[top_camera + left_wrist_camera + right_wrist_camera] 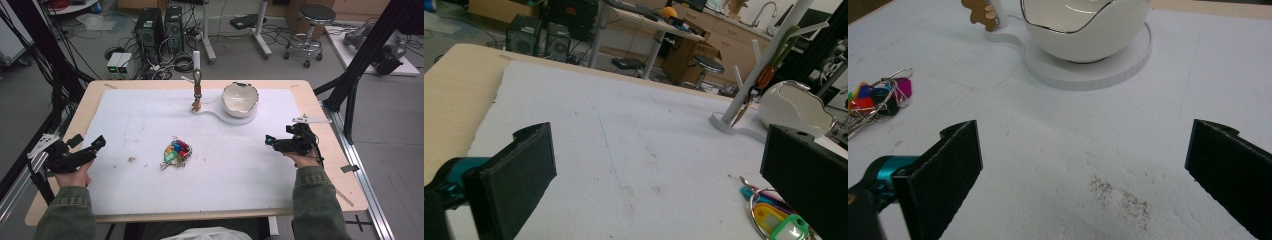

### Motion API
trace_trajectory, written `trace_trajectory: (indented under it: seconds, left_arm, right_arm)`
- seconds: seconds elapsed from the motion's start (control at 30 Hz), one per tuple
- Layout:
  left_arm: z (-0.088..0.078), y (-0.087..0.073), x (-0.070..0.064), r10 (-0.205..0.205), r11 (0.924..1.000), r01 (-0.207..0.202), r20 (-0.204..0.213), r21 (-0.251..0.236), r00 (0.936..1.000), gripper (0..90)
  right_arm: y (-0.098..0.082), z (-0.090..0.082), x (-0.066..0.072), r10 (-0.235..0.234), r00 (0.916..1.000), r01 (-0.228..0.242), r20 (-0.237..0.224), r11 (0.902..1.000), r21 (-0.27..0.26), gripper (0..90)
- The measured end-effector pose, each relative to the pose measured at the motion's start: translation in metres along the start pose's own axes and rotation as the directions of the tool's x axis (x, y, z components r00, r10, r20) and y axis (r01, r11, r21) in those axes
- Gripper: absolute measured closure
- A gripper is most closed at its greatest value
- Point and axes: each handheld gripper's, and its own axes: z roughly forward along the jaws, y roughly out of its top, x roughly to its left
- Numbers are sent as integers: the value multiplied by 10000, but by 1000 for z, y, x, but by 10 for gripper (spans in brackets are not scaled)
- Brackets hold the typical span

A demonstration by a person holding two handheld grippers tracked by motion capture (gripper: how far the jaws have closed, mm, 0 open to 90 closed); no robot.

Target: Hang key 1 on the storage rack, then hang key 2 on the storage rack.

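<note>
A bunch of coloured key tags on wire rings [177,152] lies on the white mat [150,115] near the middle of the table, slightly nearer the person's edge than the far one, and it lies between the two grippers with neither touching it. The left gripper [98,142] sits at the left edge of the mat, jaws spread wide and empty, pointing right and a little toward the far side; in the left gripper view the bunch [776,217] shows low at the right, partly behind the right-hand jaw, so it lies to the right of that gripper's line of aim. The right gripper [270,140] hangs at the right, jaws likewise wide and empty, pointing left; in the right gripper view the tags [875,100] sit far off at the left edge, well left of its aim. From the high view the two gaps look close to equal, the left perhaps a shade shorter, though the angle makes that hard to judge. The bunch looks slightly longer from near-left to far-right, with loose rings trailing at its near-left end. At the far side stand a white peg stand [197,75] with something hanging on it and a white bowl [240,98] on its base, well apart from the tags.
</note>
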Motion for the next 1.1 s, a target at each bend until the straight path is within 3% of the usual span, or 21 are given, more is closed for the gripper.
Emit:
trace_trajectory:
  seconds: [0.37, 0.53, 0.6, 0.83, 1.1]
  left_arm:
    - [0, 0, 0, -14, 10000, 14, 5, 9, 10000, 17]
    - [0, 0, -2, 118, 9999, -118, -8, 50, 9999, 17]
    - [1, 0, -3, 221, 9997, -221, -39, 86, 9997, 17]
    - [6, 0, -10, 552, 9979, -556, 117, 336, 9984, 17]
    - [12, -1, -20, 605, 9969, -627, 473, 477, 9970, 17]
  right_arm:
    - [-20, -4, -2, 108, 9999, -106, 128, 9998, -164, 9]
    - [-28, -6, -3, 204, 9992, -191, 330, 9990, -400, 8]
    - [-33, -7, -2, 74, 9979, -40, 644, 9985, -539, 8]
    - [-45, -15, -7, 225, 9962, -141, 844, 9951, -981, 8]
    - [-54, -20, -10, 378, 9950, -273, 929, 9933, -1124, 8]
